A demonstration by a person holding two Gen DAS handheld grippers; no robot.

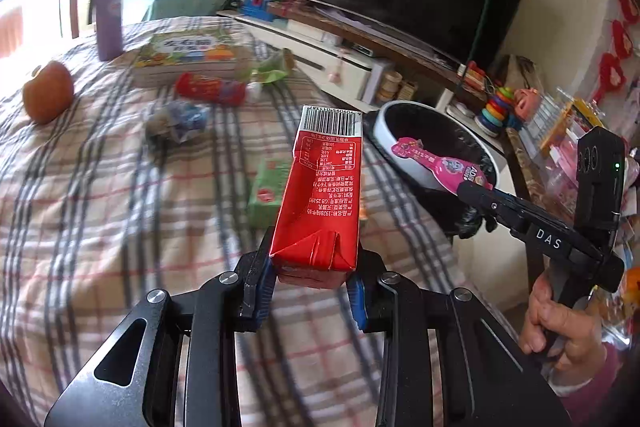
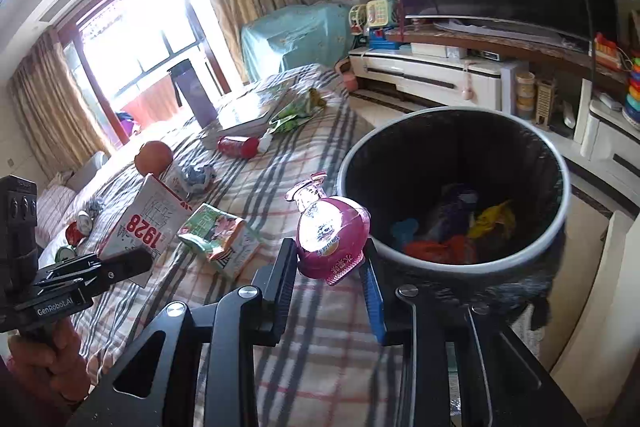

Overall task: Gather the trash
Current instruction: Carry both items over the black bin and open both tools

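From the left wrist view, the left gripper (image 1: 312, 287) has its jaws closed partway on the bottom end of a red milk carton (image 1: 322, 195), which sticks up and forward above the checked bed cover (image 1: 120, 207). The right gripper (image 1: 474, 193) reaches in from the right, held by a hand (image 1: 560, 323), its jaws pinched on a flattened pink bottle (image 1: 436, 163) that hangs over the near rim of the trash bin (image 1: 384, 119). The bin stands just beside the bed's right edge. Left on the bed are a green packet (image 1: 266, 193) just behind the carton, a crumpled blue wrapper (image 1: 180, 123), a red tube (image 1: 210, 89), a green wrapper (image 1: 272, 69), a picture book (image 1: 188, 57), a purple cup (image 1: 108, 11) and an orange fruit (image 1: 48, 91). The cover near the gripper is bare.

From the right wrist view, the right gripper (image 2: 332, 267) has its jaws narrowed onto the pink bottle (image 2: 332, 227), neck pointing up and away. It sits just left of the bin's rim (image 2: 564, 187); the bin mouth is wide open, lined with a black bag, with coloured scraps at the bottom. The bed edge runs close along the bin's left side. At the left, the left gripper (image 2: 136, 263) carries the carton (image 2: 144, 223), raised above the cover. The green packet (image 2: 216, 239) lies between the two grippers. Beyond the bin, bare floor separates it from the white TV cabinet (image 2: 432, 75).
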